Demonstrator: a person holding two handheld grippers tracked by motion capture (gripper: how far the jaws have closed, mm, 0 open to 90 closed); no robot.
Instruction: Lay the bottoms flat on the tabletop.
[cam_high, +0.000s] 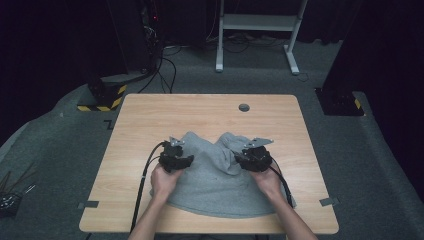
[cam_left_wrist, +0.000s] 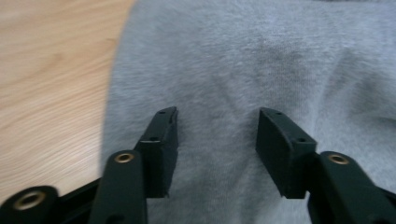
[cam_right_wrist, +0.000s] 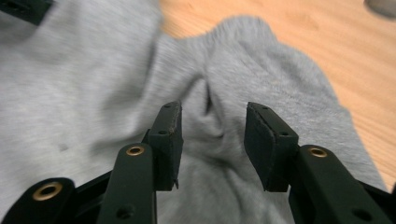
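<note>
A grey sweatshirt-like garment (cam_high: 215, 180) lies bunched on the wooden table (cam_high: 150, 115), toward the front middle. My left gripper (cam_high: 176, 150) rests over its left part, jaws open above flat grey fabric (cam_left_wrist: 219, 70) near the cloth's left edge. My right gripper (cam_high: 254, 150) sits over the right part, jaws open around a raised fold that leads to a ribbed cuff (cam_right_wrist: 243, 32). In the left gripper view my left gripper (cam_left_wrist: 217, 121) holds nothing. In the right gripper view my right gripper (cam_right_wrist: 213, 116) straddles the crease without closing on it.
A round grey grommet (cam_high: 244, 107) is set into the table near its far edge. Tape marks (cam_high: 88, 204) sit at the front corners. Beyond the table stand a white desk frame (cam_high: 257, 30), cables and black equipment on the grey floor.
</note>
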